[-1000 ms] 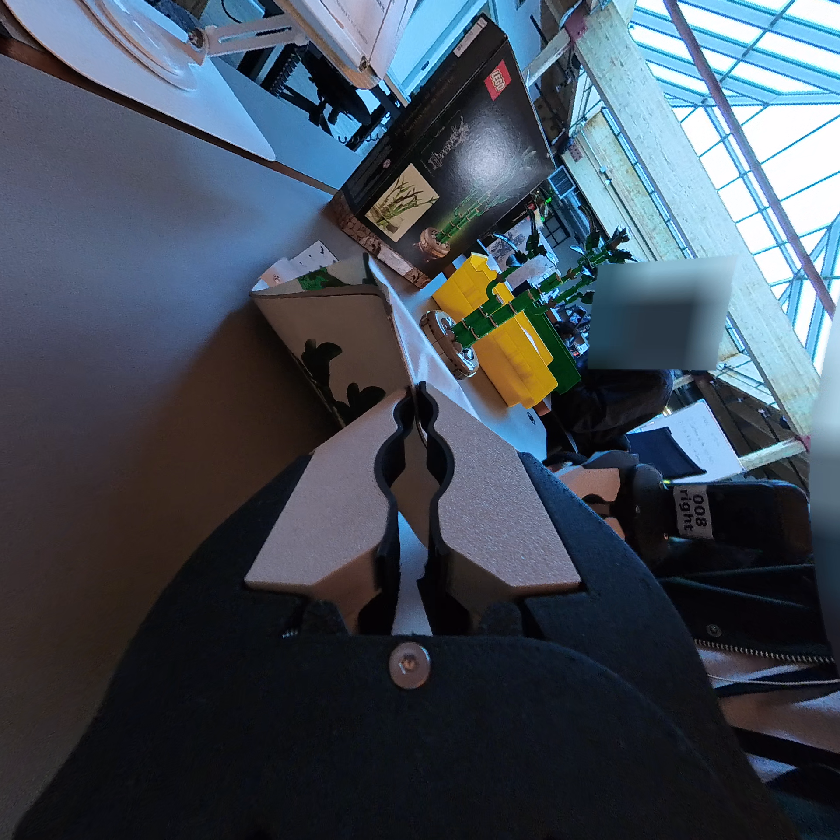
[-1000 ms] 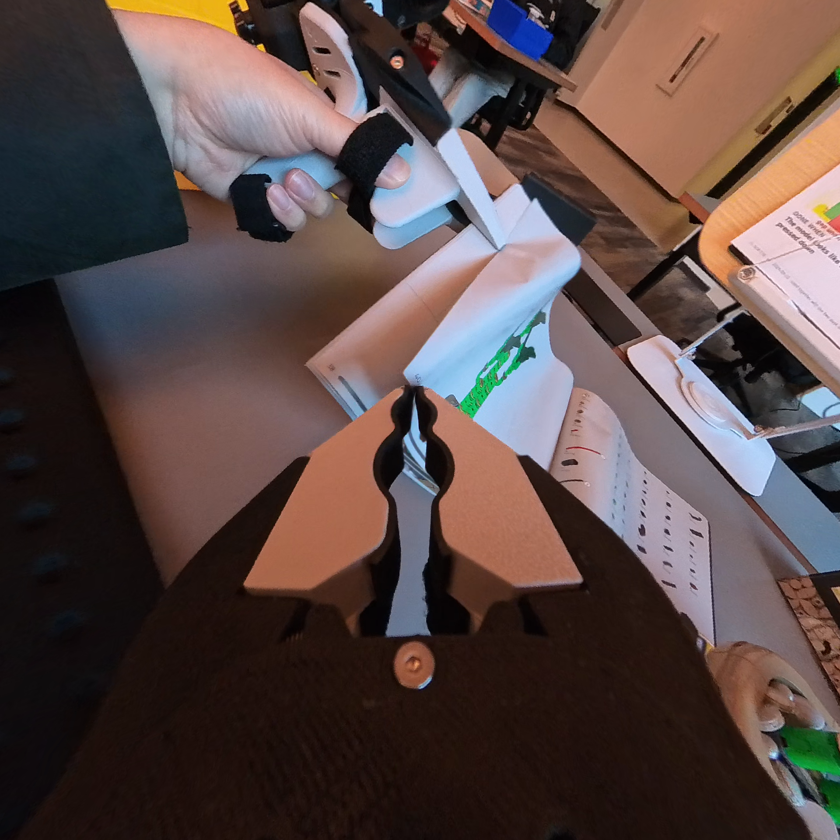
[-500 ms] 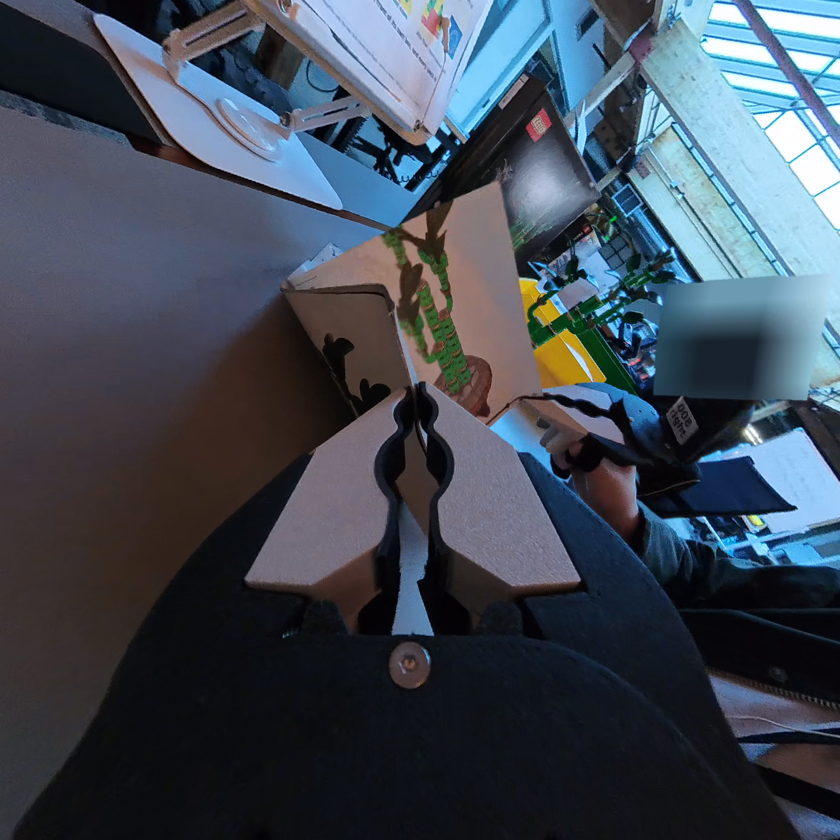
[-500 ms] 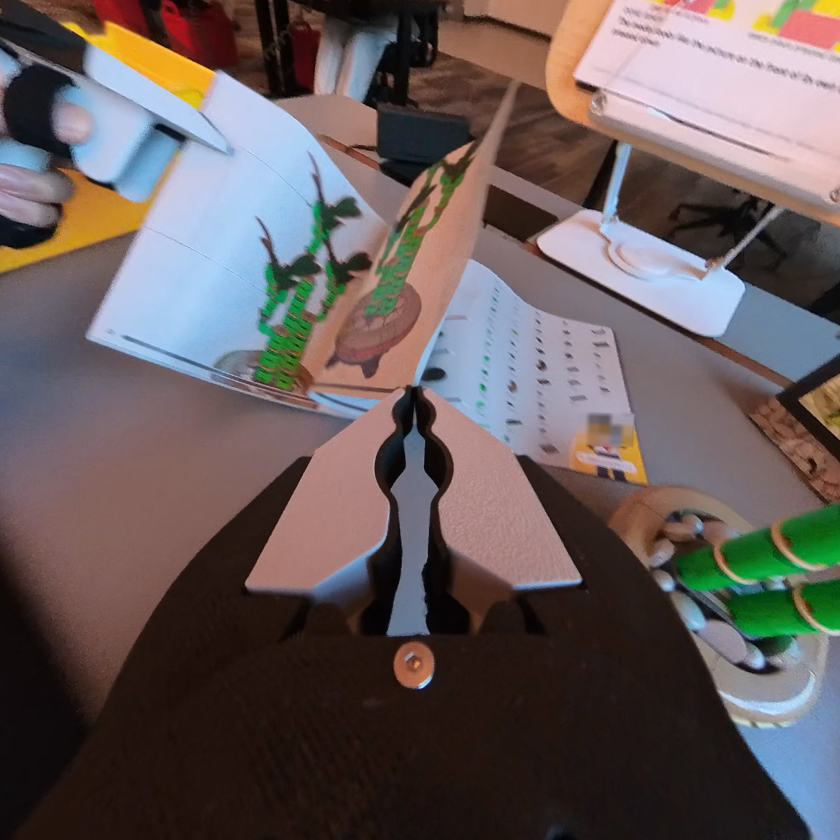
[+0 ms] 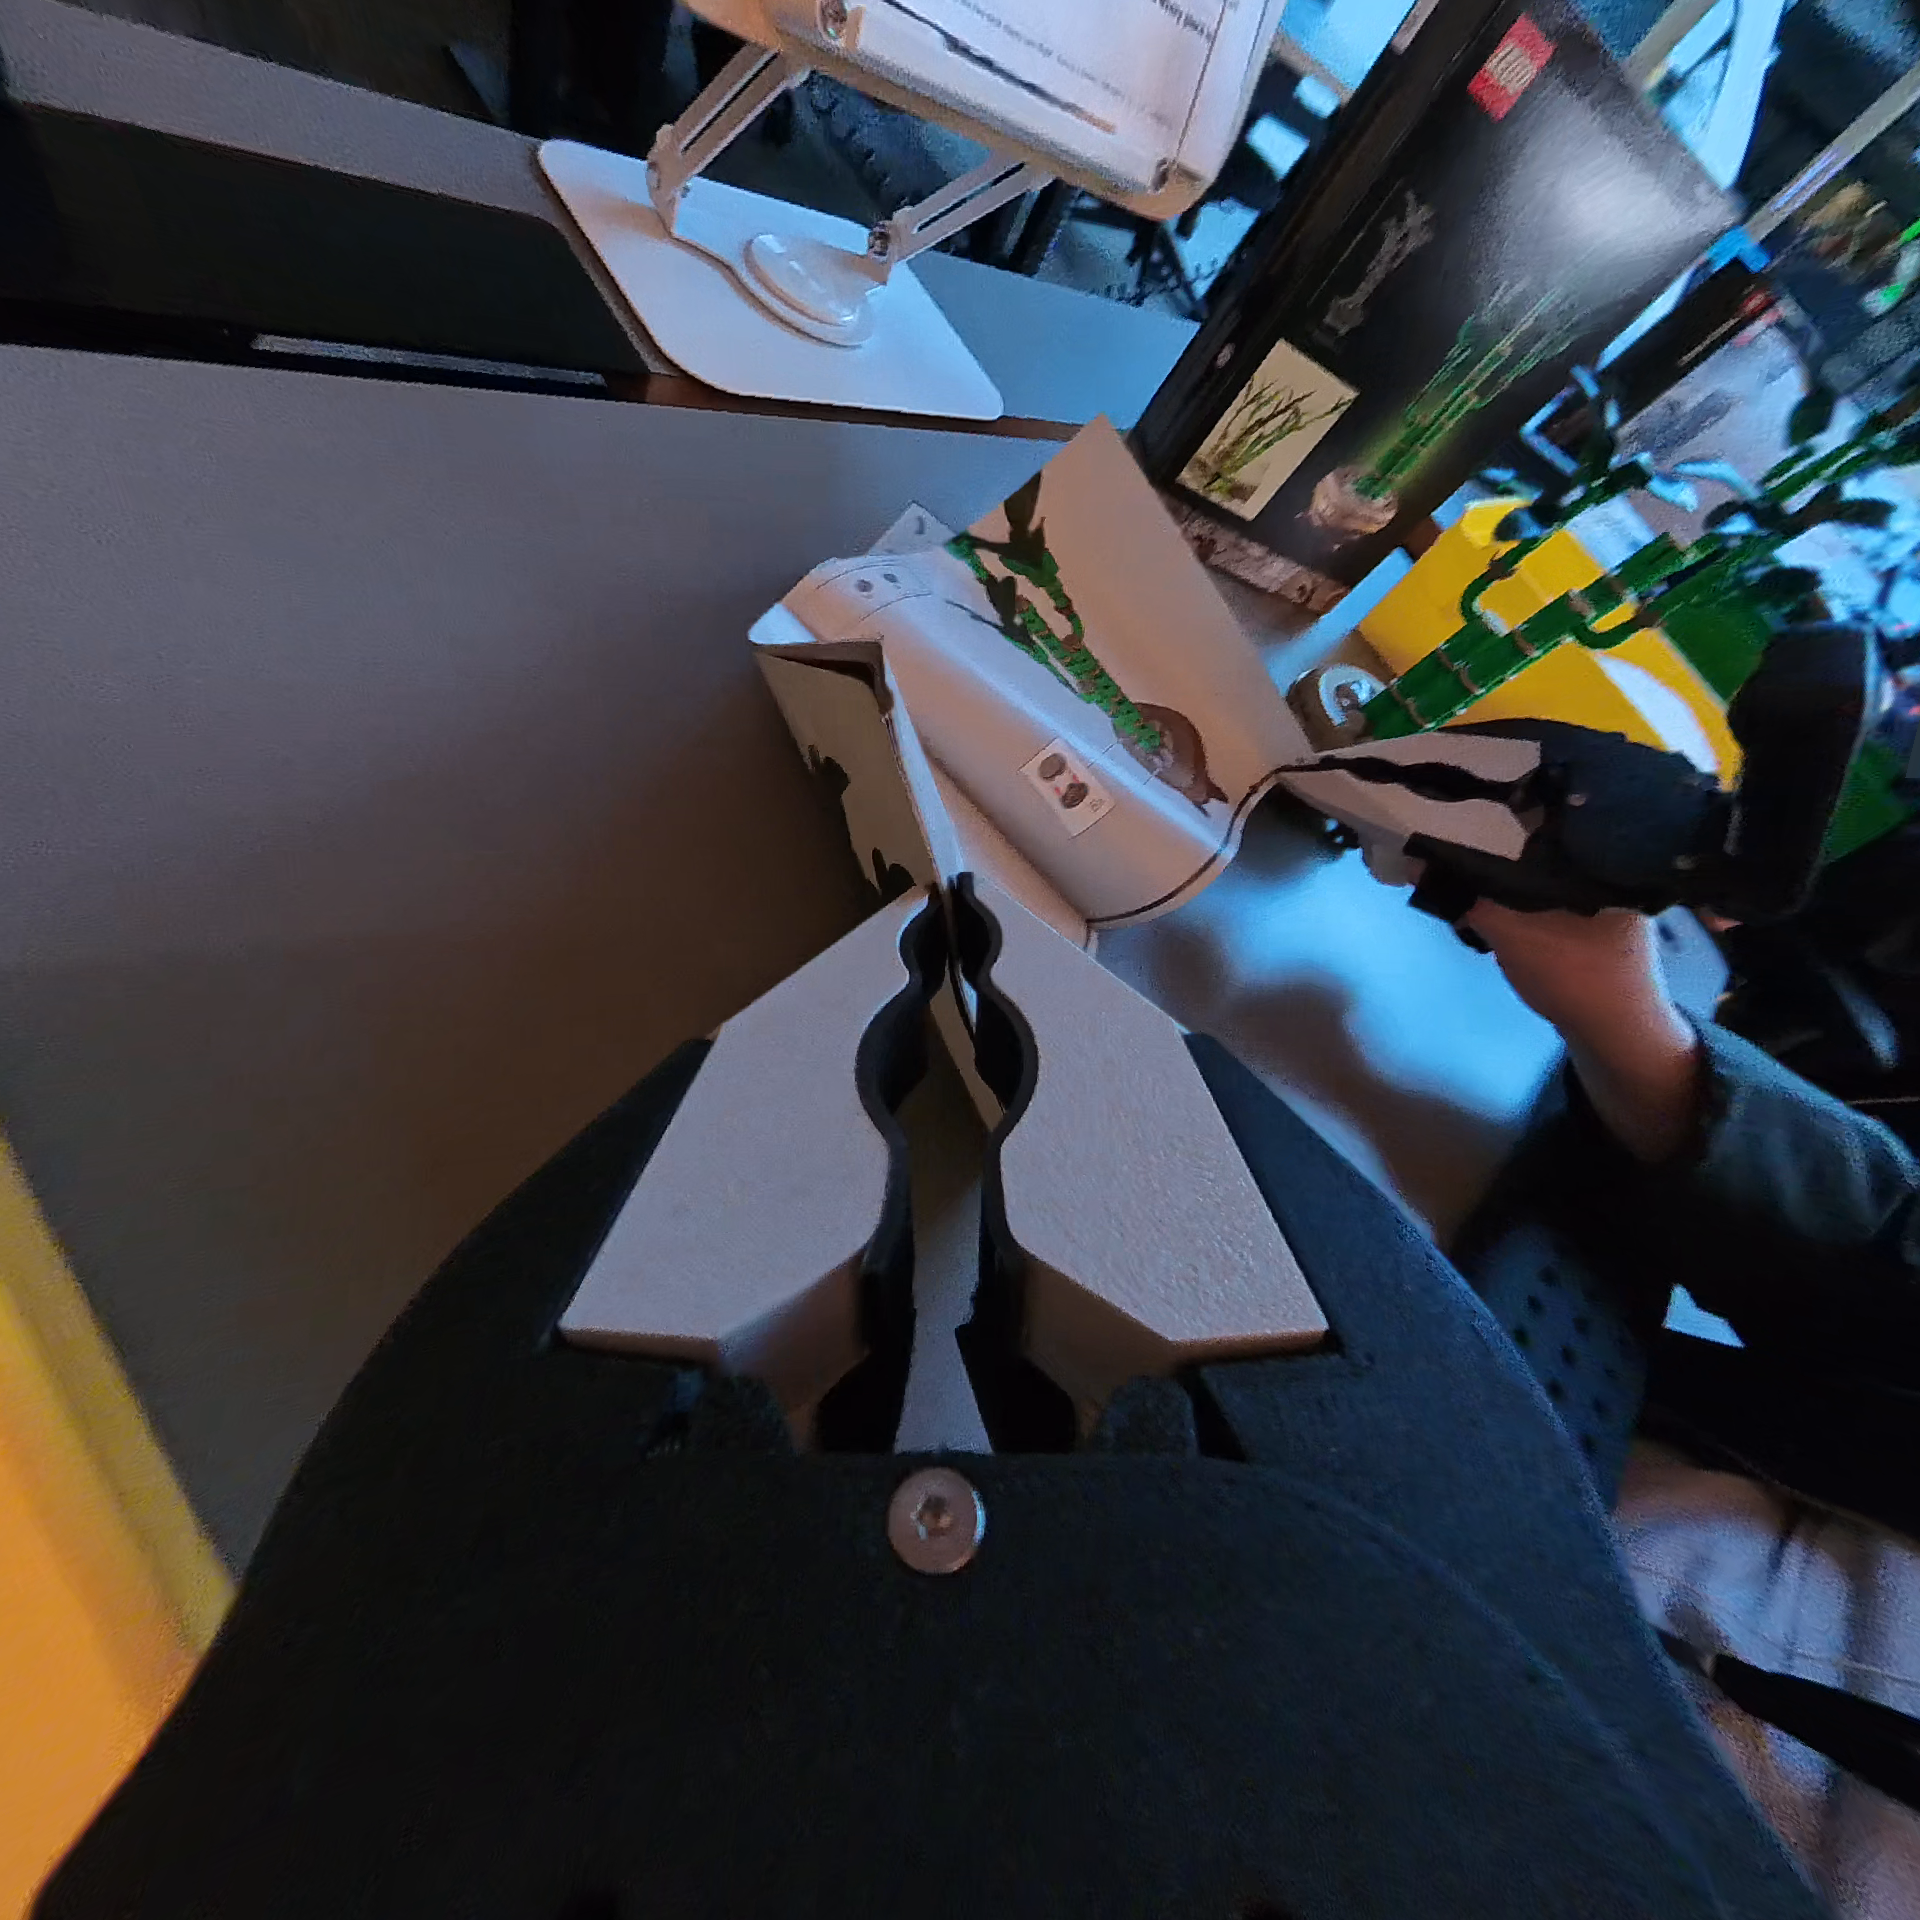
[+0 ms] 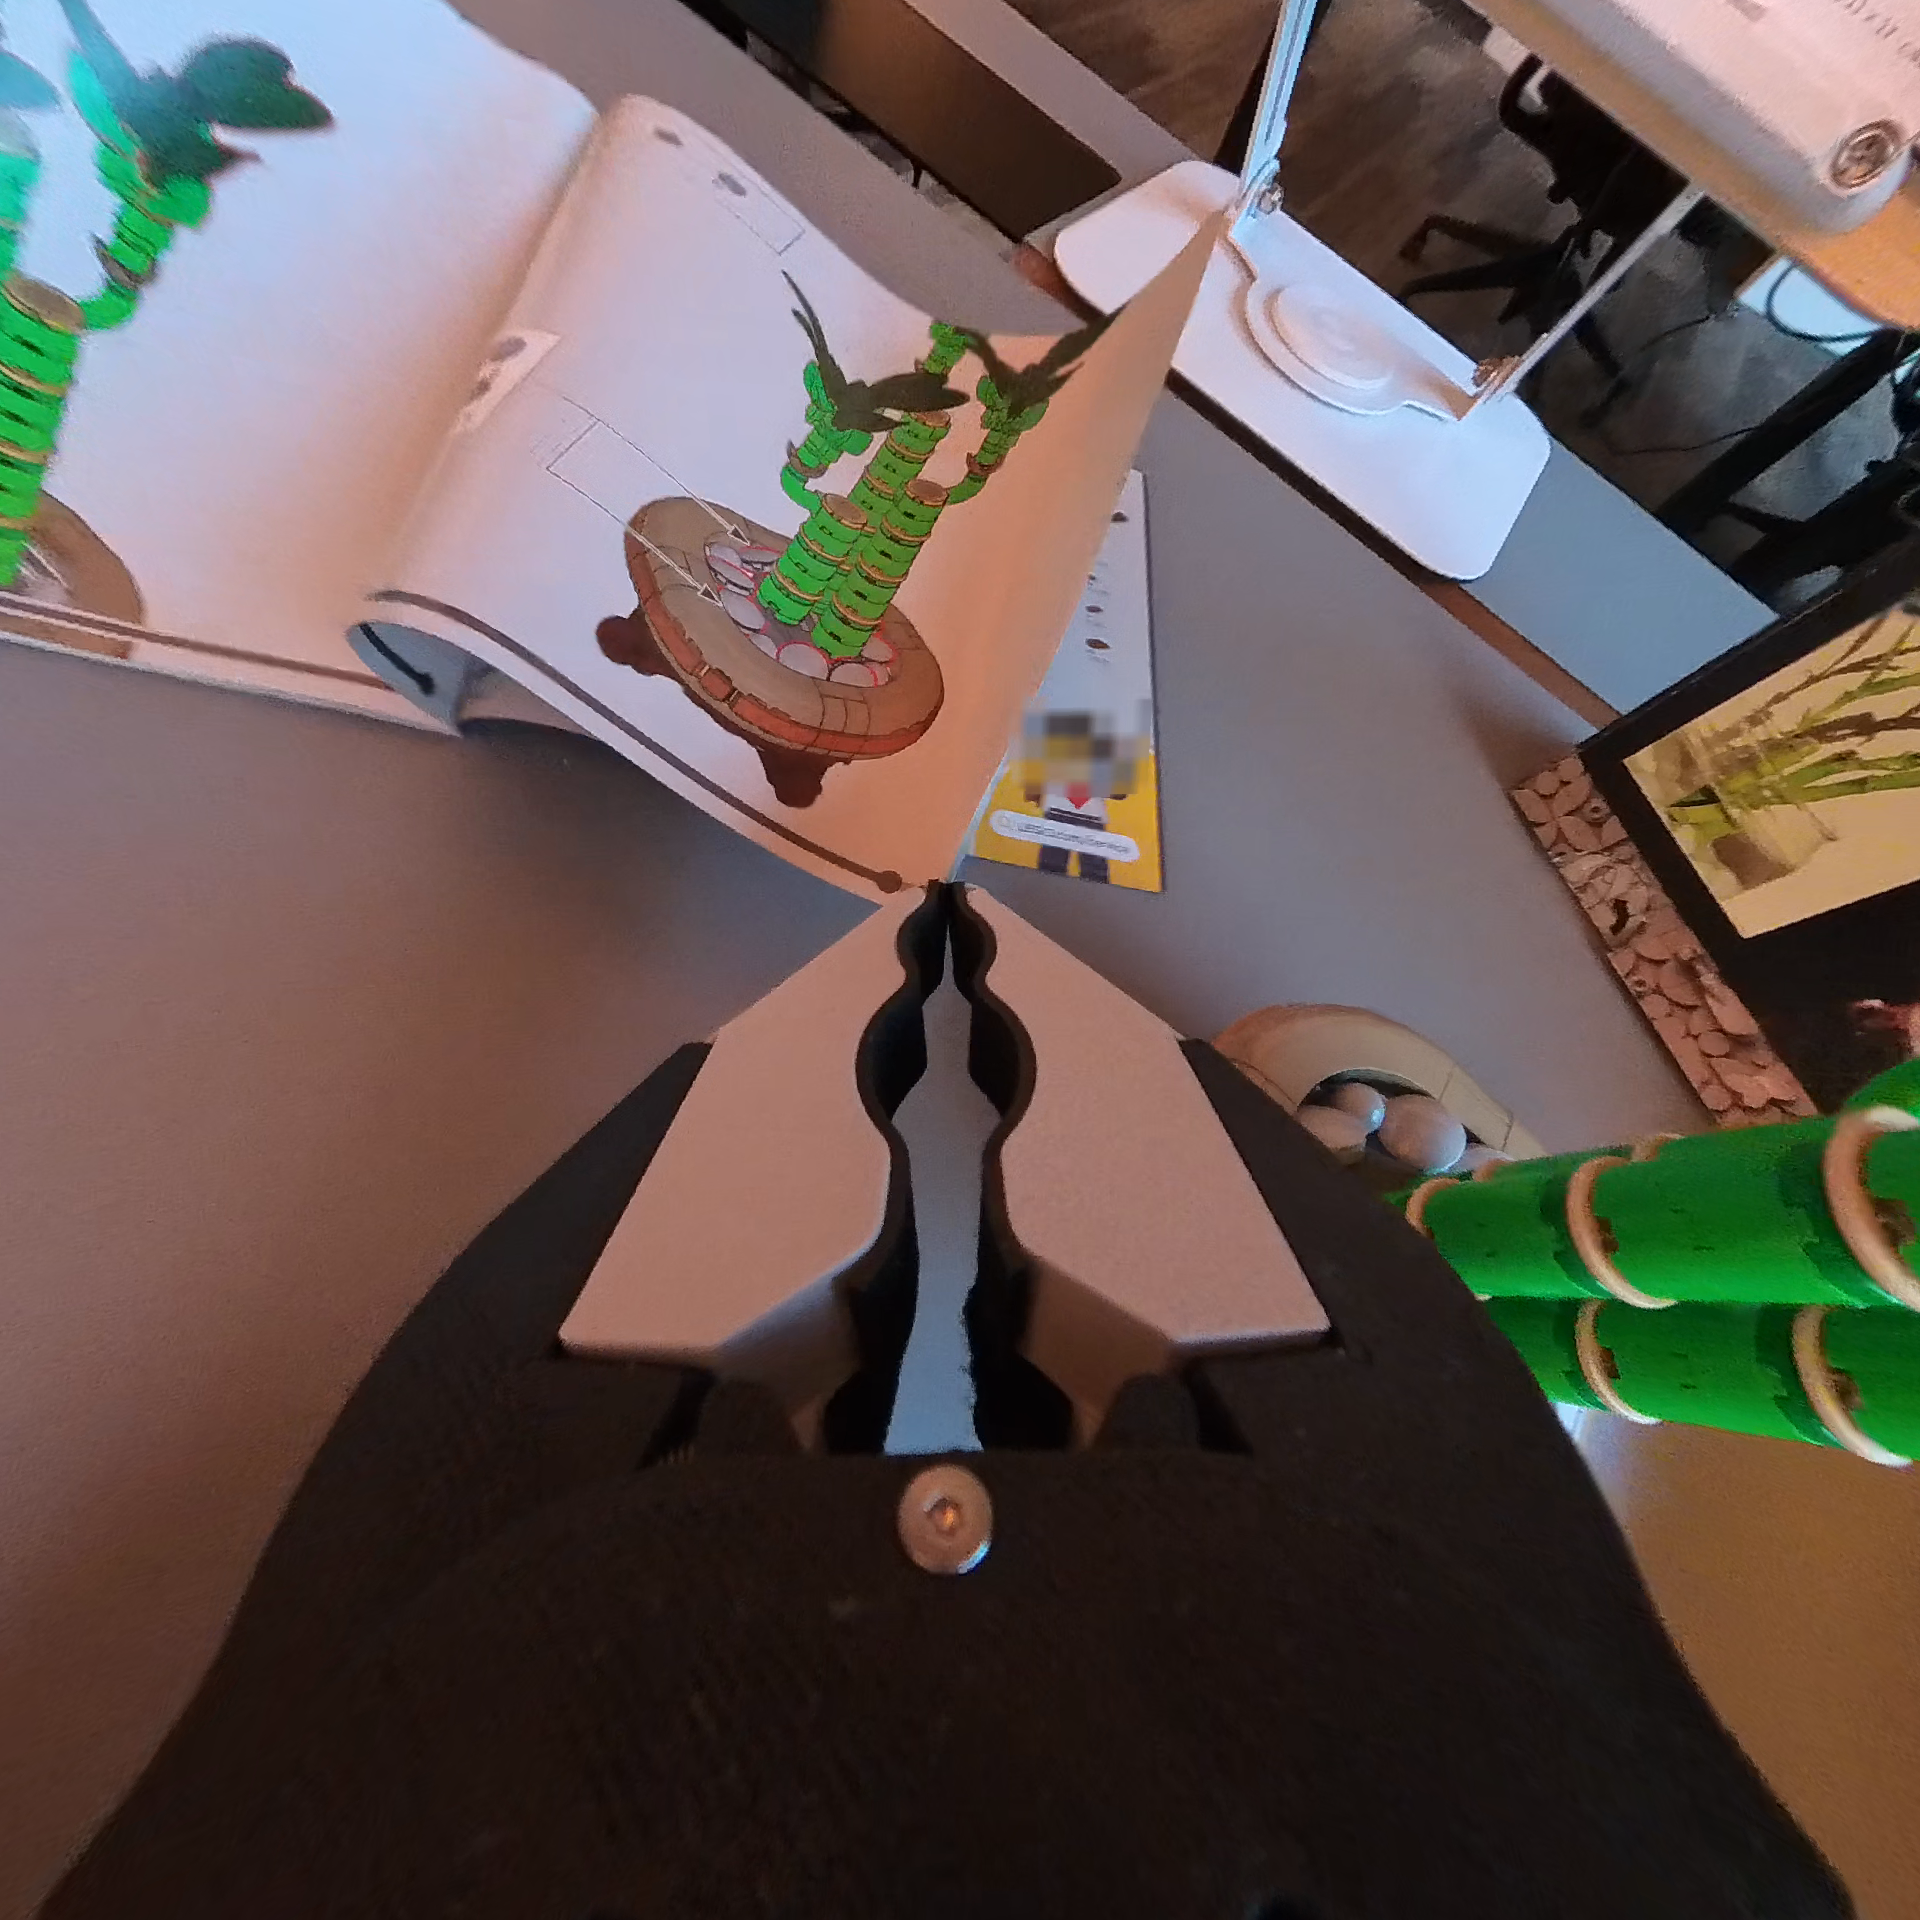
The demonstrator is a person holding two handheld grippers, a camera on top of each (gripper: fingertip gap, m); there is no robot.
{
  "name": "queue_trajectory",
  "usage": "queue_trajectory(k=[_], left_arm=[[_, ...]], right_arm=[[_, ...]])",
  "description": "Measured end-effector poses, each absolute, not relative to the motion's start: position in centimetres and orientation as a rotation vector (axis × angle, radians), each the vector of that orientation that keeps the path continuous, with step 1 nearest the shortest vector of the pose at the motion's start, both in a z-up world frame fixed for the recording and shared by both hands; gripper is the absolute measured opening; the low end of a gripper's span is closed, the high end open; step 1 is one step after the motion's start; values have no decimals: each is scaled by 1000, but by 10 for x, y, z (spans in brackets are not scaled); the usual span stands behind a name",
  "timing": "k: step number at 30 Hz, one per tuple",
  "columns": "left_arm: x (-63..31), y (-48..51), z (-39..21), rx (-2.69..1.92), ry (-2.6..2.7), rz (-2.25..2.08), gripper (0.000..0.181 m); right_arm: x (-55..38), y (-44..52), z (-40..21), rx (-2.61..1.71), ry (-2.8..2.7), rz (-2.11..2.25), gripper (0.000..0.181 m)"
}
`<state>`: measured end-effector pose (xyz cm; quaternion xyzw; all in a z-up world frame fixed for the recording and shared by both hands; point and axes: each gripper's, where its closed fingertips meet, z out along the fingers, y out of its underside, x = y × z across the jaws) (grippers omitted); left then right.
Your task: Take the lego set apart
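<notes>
Right claw (image 6: pixel 948 902): closed on the corner of a lifted page of the instruction booklet (image 6: pixel 727 468). Left claw (image 5: pixel 951 904): closed on the booklet's other pages. The lego bamboo model (image 6: pixel 1683 1278) lies just right of the right claw on the desk (image 6: pixel 260 935), stalks running rightward; the right claw is judged nearer.

Printed writing shows on the booklet (image 6: pixel 727 436), the box (image 5: pixel 1455 260) and the stand's sheet (image 5: pixel 1039 52).
</notes>
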<state>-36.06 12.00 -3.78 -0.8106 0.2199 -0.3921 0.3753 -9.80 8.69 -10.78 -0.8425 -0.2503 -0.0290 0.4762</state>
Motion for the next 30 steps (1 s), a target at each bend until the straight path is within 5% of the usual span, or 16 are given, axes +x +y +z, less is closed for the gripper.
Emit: queue_trajectory(k=[30], left_arm=[[-396, 147, -62, -2162, 684, -247, 0]], right_arm=[[-87, 77, -136, -2171, -601, -71, 0]])
